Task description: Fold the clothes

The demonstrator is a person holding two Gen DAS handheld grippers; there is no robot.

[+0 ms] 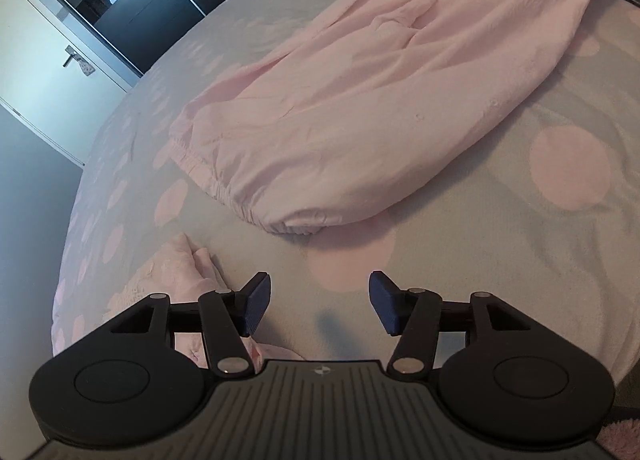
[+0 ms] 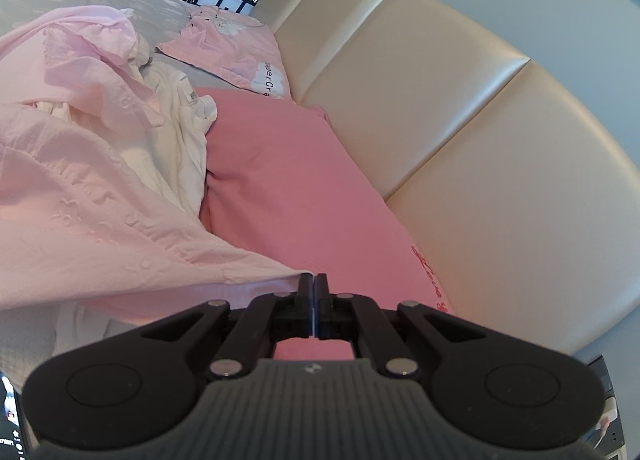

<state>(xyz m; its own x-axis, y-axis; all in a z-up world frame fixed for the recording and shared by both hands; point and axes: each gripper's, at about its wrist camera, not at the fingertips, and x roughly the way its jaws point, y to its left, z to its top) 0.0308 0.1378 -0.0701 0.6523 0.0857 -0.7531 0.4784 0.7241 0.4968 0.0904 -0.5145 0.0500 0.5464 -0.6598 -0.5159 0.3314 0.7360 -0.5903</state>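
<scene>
The pale pink trousers point(image 1: 352, 100) lie spread on the dotted bedspread point(image 1: 560, 260), legs together, ready for a fold. Left gripper point(image 1: 320, 302): fingers spread, nothing between them, hovering short of the gathered, elastic hem. Right gripper point(image 2: 314, 284): fingers pressed together, apparently pinching the thin edge of the soft, crinkled cloth beside a pink pillow point(image 2: 288, 180).

Garment point(image 1: 340, 108) on bedspread point(image 1: 520, 260); pillow point(image 2: 288, 196) right of it, w/ headboard point(image 2: 460, 108) behind.

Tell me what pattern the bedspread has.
The bedspread is grey with large pale pink dots, clearest in the left wrist view.
</scene>
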